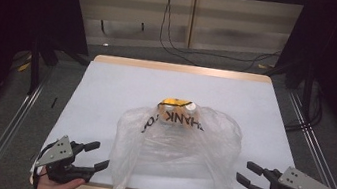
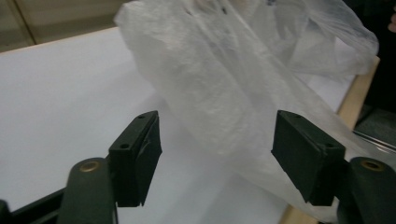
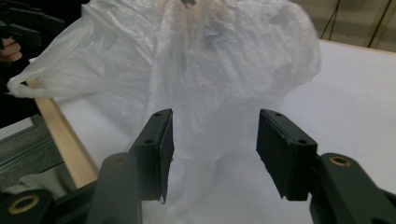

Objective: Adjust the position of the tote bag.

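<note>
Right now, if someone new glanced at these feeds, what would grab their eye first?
The crumpled translucent white plastic bag printed with black letters, lying mid-table on the white tabletop, with something yellow and white showing at its far end. Next, the two black claws at the near edge, the left claw and the right claw, both open and flanking the bag without touching it.

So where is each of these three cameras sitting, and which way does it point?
High view: above the near table edge, looking forward and down on the plastic bag; both hands and the left claw and right claw show.
Left gripper view: on the left claw, facing the bag.
Right gripper view: on the right claw, facing the bag.
All share the bag and white table.
</note>
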A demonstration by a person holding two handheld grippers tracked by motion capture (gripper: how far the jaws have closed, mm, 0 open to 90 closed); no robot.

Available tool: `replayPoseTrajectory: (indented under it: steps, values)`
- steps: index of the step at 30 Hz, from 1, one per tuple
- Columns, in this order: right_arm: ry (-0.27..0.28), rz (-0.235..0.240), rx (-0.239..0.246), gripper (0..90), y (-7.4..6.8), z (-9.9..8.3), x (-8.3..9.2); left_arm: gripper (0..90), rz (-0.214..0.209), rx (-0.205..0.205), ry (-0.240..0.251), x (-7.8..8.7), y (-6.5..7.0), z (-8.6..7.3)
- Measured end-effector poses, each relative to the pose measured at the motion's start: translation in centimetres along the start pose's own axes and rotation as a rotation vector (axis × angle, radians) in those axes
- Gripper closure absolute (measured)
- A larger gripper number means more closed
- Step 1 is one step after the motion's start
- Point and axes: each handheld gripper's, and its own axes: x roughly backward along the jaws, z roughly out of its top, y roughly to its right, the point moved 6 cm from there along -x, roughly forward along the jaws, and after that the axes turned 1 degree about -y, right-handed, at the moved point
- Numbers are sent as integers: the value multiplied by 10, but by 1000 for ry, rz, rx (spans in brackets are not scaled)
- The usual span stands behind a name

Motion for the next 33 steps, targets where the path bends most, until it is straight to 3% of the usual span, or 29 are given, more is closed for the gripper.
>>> replayPoseTrajectory:
  steps: [1,3,4,14,16,18,20,28,29,33]
  values:
    - [-5,7,3,472,-2,-2,1,345,-2,-16,-25,-1,6,-1]
    - [-24,20,6,458,-6,-6,2,379,-46,-19,-18,-3,12,0]
    - [-35,26,8,429,-8,-7,1,390,-32,-11,-24,-3,13,0]
    - [-130,92,32,408,-21,-17,-10,514,-116,-33,-55,-2,37,-3]
    - [-145,106,37,411,-23,-18,-12,555,-133,-48,-68,-2,44,-4]
    - [-164,127,35,413,-24,-20,-15,592,-181,-80,-89,-4,53,-5]
    - [-182,142,42,412,-26,-22,-18,630,-212,-91,-116,-6,56,-7]
    - [-245,186,69,440,-30,-26,-27,628,-244,-94,-150,-12,60,-10]
    - [-277,194,72,429,-30,-29,-31,624,-248,-113,-171,-14,60,-12]
    - [-295,202,93,464,-34,-30,-35,616,-268,-103,-191,-16,63,-13]
